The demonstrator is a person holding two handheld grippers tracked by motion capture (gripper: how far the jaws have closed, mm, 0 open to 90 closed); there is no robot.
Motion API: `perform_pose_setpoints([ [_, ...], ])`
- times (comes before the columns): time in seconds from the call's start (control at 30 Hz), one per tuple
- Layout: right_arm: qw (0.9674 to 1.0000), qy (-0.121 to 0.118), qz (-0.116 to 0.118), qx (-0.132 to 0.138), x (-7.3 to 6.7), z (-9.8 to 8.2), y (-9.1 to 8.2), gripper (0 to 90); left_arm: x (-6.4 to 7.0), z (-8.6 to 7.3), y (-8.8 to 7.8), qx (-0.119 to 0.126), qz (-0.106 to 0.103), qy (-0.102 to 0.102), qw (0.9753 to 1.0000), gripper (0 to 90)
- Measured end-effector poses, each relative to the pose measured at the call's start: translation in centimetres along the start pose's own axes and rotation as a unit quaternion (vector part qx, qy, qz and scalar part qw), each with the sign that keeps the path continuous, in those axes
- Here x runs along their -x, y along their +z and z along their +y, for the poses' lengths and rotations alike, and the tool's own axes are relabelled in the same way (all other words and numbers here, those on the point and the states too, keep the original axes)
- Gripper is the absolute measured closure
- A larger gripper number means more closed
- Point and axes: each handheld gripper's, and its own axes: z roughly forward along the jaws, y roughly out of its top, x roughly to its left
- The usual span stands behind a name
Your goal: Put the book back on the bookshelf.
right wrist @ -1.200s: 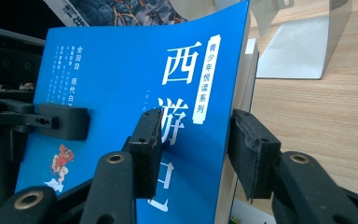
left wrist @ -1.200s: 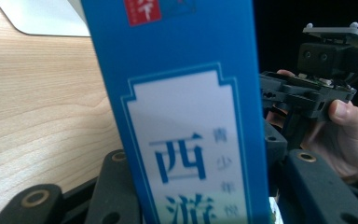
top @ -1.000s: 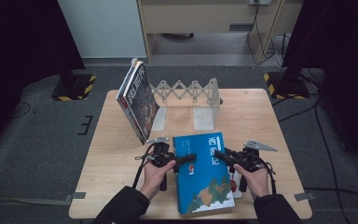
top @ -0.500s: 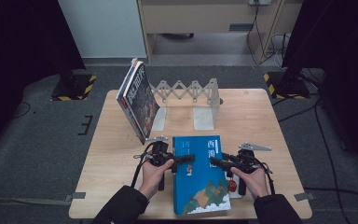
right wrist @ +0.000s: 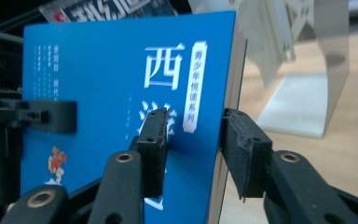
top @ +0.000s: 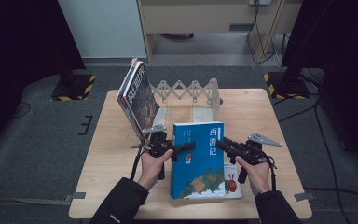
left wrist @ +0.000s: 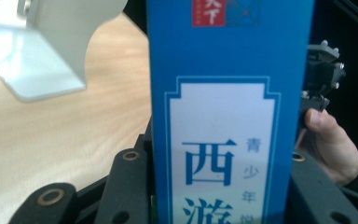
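The wooden worktop (top: 121, 186) ends close behind both hands at its near edge. Its left part and right part are bare, and dark floor lies all round it. At the back, the grey folding book stand (top: 186, 91) takes the middle, with two books (top: 137, 95) leaning against its left end; bare wood lies between the stand and the hands. The room is dim, with a pale cabinet past the far edge and black stands on either side.

The blue book (top: 198, 161) sits in the middle of the near half, lifted off the wood and tilted, its top edge pointing toward the stand. A thin picture book (top: 233, 184) lies flat under its lower right corner.

The left claw (top: 186, 148) reaches in from the book's left edge and clamps the book between its jaws. The right claw (top: 220, 144) comes in from the right edge, its jaws having just been closing on the cover and pages (right wrist: 191, 116), one pad on the front, the other at the back.
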Motion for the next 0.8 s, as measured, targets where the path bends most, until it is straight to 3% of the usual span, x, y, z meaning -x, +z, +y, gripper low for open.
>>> perform_pose_setpoints([
  [0.17,0.9999,-0.011,0.009,-0.003,0.1,0.0,0.2,58.0,0.1,-0.2,-0.2,-0.002,0.003,0.005,1.0,60.8],
  [0.23,0.9996,-0.002,0.02,-0.021,0.2,-0.4,0.4,48.3,0.0,-0.2,-0.3,-0.001,0.004,0.004,1.0,60.8],
  [0.3,0.9985,0.003,0.026,-0.049,0.4,-1.1,0.7,46.6,0.0,-0.3,-0.4,-0.002,0.006,0.004,1.0,60.7],
  [0.37,0.998,0.012,0.032,-0.053,0.5,-1.5,0.9,49.6,0.0,-0.4,-0.3,-0.003,0.009,0.005,0.9999,60.7],
  [0.53,0.9984,-0.002,0.019,-0.053,0.3,-1.6,0.7,54.4,0.1,-0.6,-0.3,0.003,0.009,0.009,0.9999,60.2],
  [0.8,0.9986,-0.002,0.017,-0.051,0.2,-1.7,0.5,56.4,0.6,-0.9,0.3,0.01,0.022,0.028,0.9993,57.3],
])
